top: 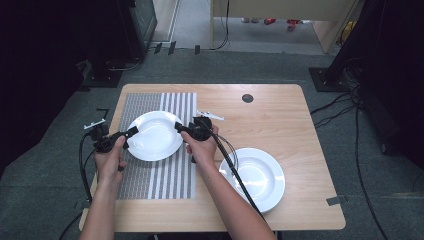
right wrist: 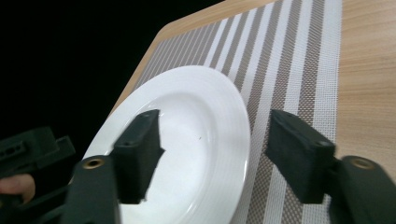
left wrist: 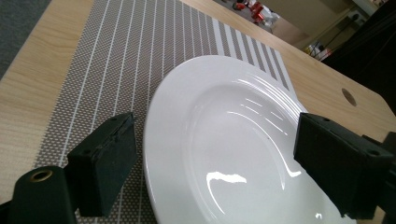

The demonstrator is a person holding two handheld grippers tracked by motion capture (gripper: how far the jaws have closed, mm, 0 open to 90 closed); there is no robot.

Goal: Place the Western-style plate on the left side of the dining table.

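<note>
Left gripper [top: 131,132]: black, blocky jaws spread wide at the plate's left rim, clear of it.
Plate [top: 155,135]: glossy white, round, broad rim around a shallow well; it lies on the placemat [top: 150,185], a woven grey mat with white stripes.
Right gripper [top: 179,126]: jaws wide apart over the right rim, gripping nothing.
Second plate [top: 257,177]: similar, on bare wood, partly crossed by a cable.
Hidden: the plate's near edge is cut off in both gripper views.

A light wooden table [top: 280,102] is standing on grey carpet flooring [top: 45,165]. A round dark hole [top: 247,98] is sitting near the table's far edge. Black cables [top: 357,150] are trailing across the floor beyond the right edge. Dark equipment [top: 125,30] is occupying the far left. Pale wooden furniture [top: 280,10] is standing behind, in brighter light.
</note>
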